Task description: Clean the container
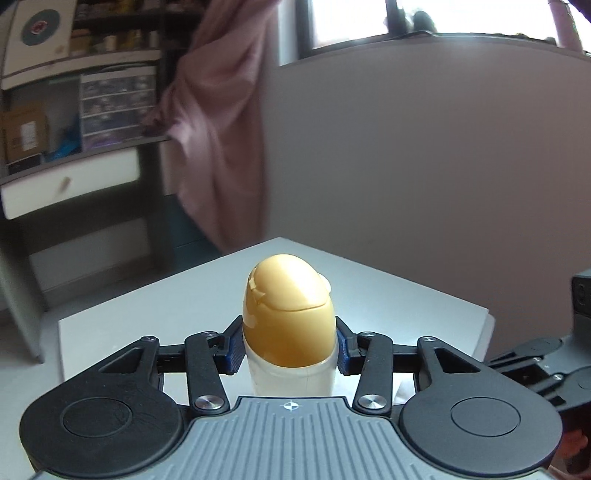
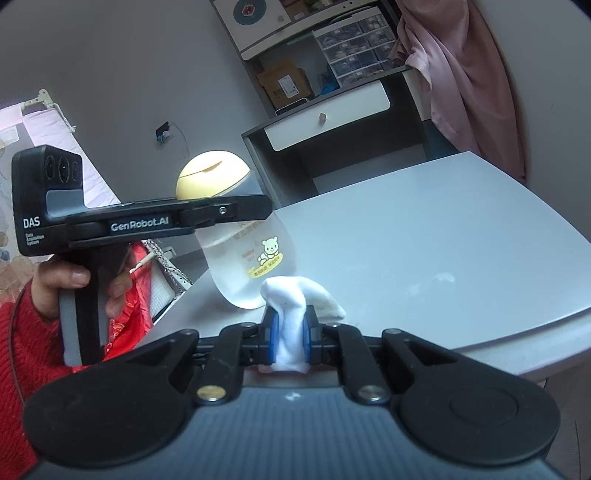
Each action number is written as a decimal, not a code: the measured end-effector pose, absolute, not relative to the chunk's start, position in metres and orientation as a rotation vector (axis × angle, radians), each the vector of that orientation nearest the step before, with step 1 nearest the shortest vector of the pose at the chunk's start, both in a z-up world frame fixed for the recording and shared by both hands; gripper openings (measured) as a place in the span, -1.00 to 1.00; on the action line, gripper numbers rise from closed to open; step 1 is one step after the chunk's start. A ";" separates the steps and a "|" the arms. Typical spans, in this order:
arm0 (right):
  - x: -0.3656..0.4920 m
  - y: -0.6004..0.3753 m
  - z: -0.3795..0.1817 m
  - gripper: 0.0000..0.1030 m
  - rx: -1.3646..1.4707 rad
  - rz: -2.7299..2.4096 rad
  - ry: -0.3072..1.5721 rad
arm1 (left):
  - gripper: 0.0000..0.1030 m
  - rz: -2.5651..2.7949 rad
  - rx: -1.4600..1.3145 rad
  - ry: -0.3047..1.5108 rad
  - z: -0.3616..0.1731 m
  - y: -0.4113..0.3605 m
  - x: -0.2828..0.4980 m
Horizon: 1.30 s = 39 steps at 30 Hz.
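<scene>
The left gripper (image 1: 289, 345) is clamped on a clear container (image 1: 291, 373) with a yellow domed cap (image 1: 286, 314); its blue pads (image 1: 233, 350) are pressed against the container's sides just below the cap. In the right wrist view the container (image 2: 255, 266) is seen held tilted above the near edge of a white table (image 2: 443, 240), its rounded base just behind a white cloth (image 2: 291, 325) and its cap (image 2: 212, 175) showing above the left gripper's black body (image 2: 170, 218). Whether the base touches the cloth cannot be told.

The right gripper (image 2: 290, 334) is closed on the white cloth, which is bunched between its blue pads (image 2: 272, 332) and spills forward over the table.

"GenRobot.AI" is printed in white on the side of the left gripper, and "DAS" on its camera block, with smaller lines beneath that are too small to be read surely. A yellow cartoon bear and a yellow banner are printed on the container; the lettering there cannot be read.

Only the right wrist view shows the hand (image 2: 74, 280) wrapped round the left gripper's handle, a red knitted sleeve (image 2: 22, 350), the bear print and the cloth. Only the left wrist view shows the cap's hinged flip lid head-on and a window (image 1: 406, 18) above a grey partition. A pink curtain (image 1: 221, 129) and shelves with small drawers (image 1: 118, 103) are seen in both.
</scene>
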State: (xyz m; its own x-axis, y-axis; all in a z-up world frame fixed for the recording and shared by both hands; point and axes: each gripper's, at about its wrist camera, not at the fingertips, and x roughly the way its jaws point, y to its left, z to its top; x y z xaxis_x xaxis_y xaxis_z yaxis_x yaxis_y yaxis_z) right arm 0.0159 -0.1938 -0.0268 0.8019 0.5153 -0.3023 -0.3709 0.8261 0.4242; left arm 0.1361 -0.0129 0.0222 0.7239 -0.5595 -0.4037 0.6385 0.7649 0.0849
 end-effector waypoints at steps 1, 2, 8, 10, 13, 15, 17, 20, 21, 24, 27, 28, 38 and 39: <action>0.015 -0.194 -0.026 -0.76 0.360 0.491 0.420 | -0.11 -0.644 0.225 0.377 0.024 -0.015 0.135; 0.014 -0.195 -0.026 -0.76 0.362 0.495 0.417 | -0.11 -0.621 0.226 0.384 0.026 -0.017 0.133; 0.008 -0.197 -0.022 -0.76 0.357 0.513 0.385 | -0.11 -0.466 0.190 0.419 0.039 -0.027 0.124; 0.005 -0.199 -0.022 -0.76 0.357 0.513 0.379 | -0.11 -0.418 0.149 0.442 0.044 -0.028 0.125; 0.001 -0.202 -0.024 -0.76 0.359 0.508 0.379 | -0.11 -0.352 0.112 0.464 0.048 -0.029 0.126; -0.003 -0.205 -0.025 -0.76 0.369 0.508 0.380 | -0.11 -0.305 0.100 0.471 0.051 -0.034 0.126; -0.006 -0.208 -0.025 -0.76 0.377 0.509 0.377 | -0.12 -0.266 0.092 0.477 0.054 -0.040 0.128; -0.011 -0.213 -0.025 -0.76 0.383 0.512 0.365 | -0.13 -0.207 0.084 0.483 0.057 -0.046 0.126; -0.012 -0.214 -0.024 -0.76 0.377 0.508 0.360 | -0.13 -0.191 0.077 0.489 0.058 -0.048 0.127; -0.019 -0.213 -0.021 -0.76 0.334 0.492 0.335 | -0.13 -0.141 0.054 0.506 0.063 -0.052 0.127; -0.024 -0.215 -0.018 -0.76 0.319 0.500 0.316 | -0.14 -0.088 0.049 0.518 0.065 -0.059 0.126; -0.026 -0.215 -0.017 -0.76 0.314 0.503 0.309 | -0.14 -0.071 0.039 0.521 0.066 -0.060 0.126; -0.032 -0.224 -0.012 -0.76 0.329 0.530 0.275 | -0.14 0.070 -0.050 0.573 0.077 -0.067 0.127; -0.032 -0.225 -0.012 -0.76 0.333 0.532 0.276 | -0.14 0.084 -0.060 0.575 0.076 -0.068 0.128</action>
